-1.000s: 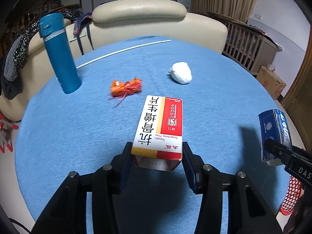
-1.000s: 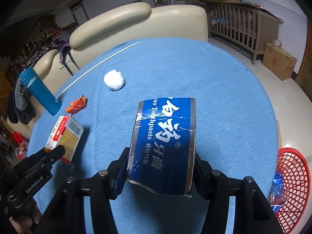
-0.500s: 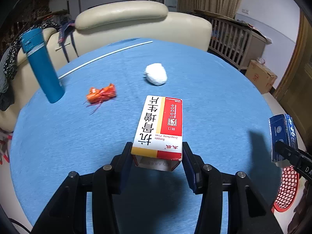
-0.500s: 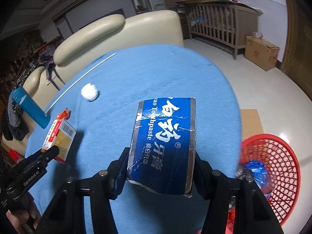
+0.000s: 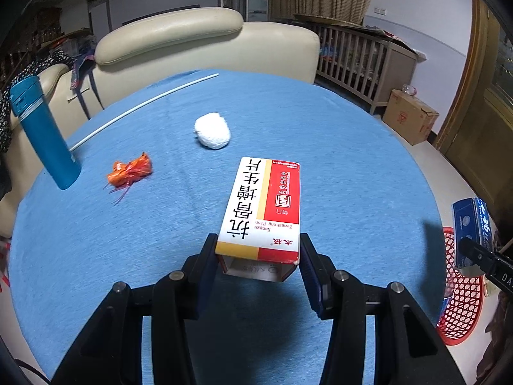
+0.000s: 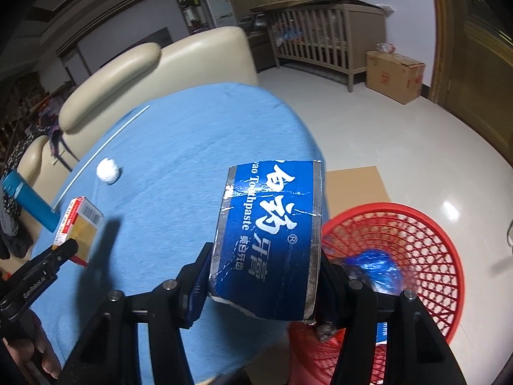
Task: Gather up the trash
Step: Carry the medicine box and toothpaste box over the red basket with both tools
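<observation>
Evidently bound for the red basket point(image 6: 416, 250) at lower right, the right gripper point(image 6: 263, 288) clamps its fingers on a blue toothpaste box point(image 6: 272, 240). Mid-frame, the left gripper point(image 5: 258, 263) pinches a red-and-white medicine box point(image 5: 263, 205) above the bench point(image 5: 352, 160).

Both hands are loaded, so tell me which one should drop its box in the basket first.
Right, probably. The right gripper holds the blue toothpaste box partly over the red basket; the left gripper holds its red-and-white box over the table.

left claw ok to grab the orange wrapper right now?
Probably not. The left claw is shut on the red and white box, so nothing else fits between its fingers. The orange wrapper lies in the open on the blue table, unblocked.
</observation>
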Demonstrator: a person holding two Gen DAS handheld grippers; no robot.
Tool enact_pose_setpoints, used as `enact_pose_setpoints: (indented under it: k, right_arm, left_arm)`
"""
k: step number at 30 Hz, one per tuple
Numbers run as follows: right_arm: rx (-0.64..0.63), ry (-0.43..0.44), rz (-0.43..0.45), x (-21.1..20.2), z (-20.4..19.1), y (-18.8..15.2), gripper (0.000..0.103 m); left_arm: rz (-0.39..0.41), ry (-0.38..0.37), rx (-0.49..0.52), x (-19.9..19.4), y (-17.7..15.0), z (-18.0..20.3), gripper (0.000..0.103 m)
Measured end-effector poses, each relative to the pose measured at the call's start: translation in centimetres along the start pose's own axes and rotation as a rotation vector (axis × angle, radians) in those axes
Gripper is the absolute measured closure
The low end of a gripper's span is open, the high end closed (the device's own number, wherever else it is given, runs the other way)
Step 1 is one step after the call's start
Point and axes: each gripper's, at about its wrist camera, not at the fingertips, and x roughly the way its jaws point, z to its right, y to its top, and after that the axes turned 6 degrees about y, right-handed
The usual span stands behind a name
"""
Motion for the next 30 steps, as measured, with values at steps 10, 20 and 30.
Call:
enact_pose_setpoints:
  k: [10, 20, 30]
  right_arm:
    - [0.051, -0.060, 0.030, -1.8, 3.6, -0.7, 0.042]
    - [0.134, -0.145, 0.041, -3.6, 8.7, -2.3, 0.042]
    - [0.195, -0.208, 0.041, -4.9, 12.9, -4.1, 0.042]
  left_arm:
    - [0.007, -0.043, 0.050, -0.2, 0.1, 3.0, 0.053]
    - [0.015, -0.095, 0.129, -0.8, 0.1, 7.5, 0.053]
    - [0.029, -0.151, 0.222, -2.2, -0.3, 12.7, 0.053]
